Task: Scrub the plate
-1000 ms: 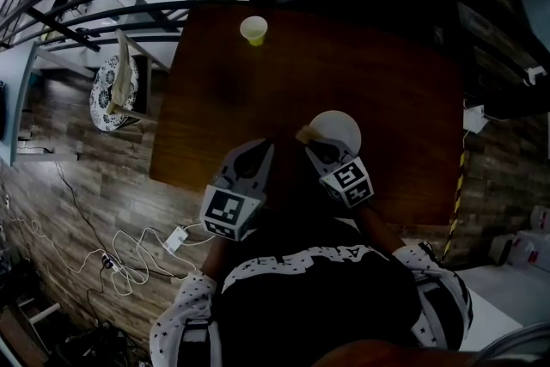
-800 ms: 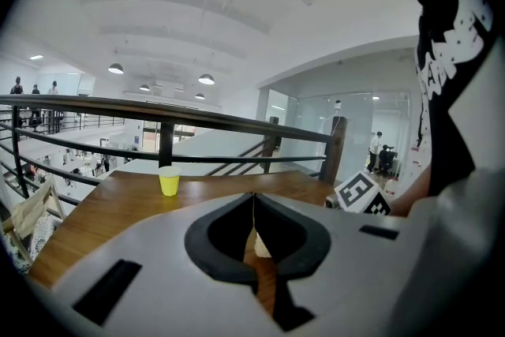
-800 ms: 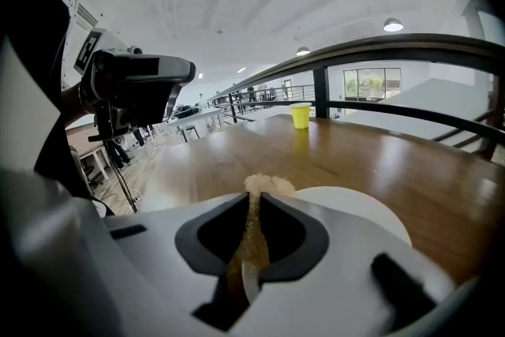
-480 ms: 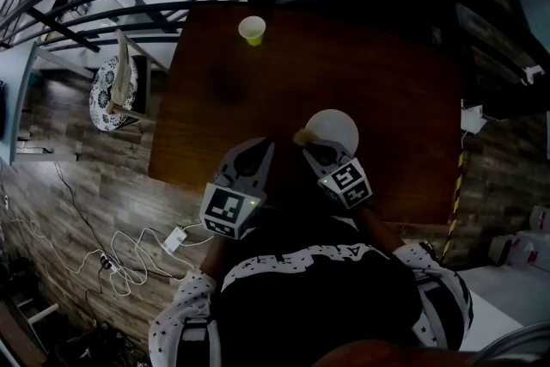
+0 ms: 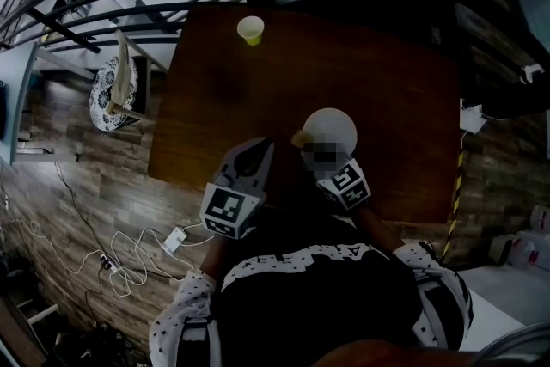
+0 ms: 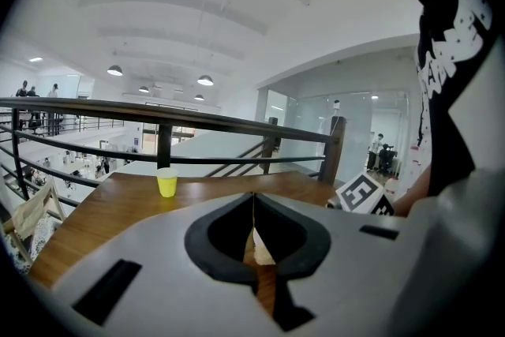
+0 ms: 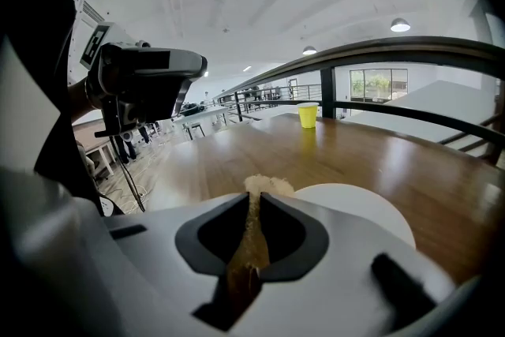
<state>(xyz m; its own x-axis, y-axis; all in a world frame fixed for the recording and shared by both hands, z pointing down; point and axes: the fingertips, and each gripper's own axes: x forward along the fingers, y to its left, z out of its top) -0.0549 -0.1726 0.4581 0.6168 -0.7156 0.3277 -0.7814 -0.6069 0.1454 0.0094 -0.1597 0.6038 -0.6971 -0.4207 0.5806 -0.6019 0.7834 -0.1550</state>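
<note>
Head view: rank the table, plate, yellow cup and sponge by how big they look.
1. Table
2. Plate
3. Cup and sponge: both small and close in size. The sponge is partly hidden in the right gripper's jaws, so I won't rank them.

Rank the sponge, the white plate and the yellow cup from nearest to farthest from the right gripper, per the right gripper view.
1. The sponge: clamped in the right gripper, poking out ahead.
2. The white plate: just beyond, to the right.
3. The yellow cup: far across the table.
</note>
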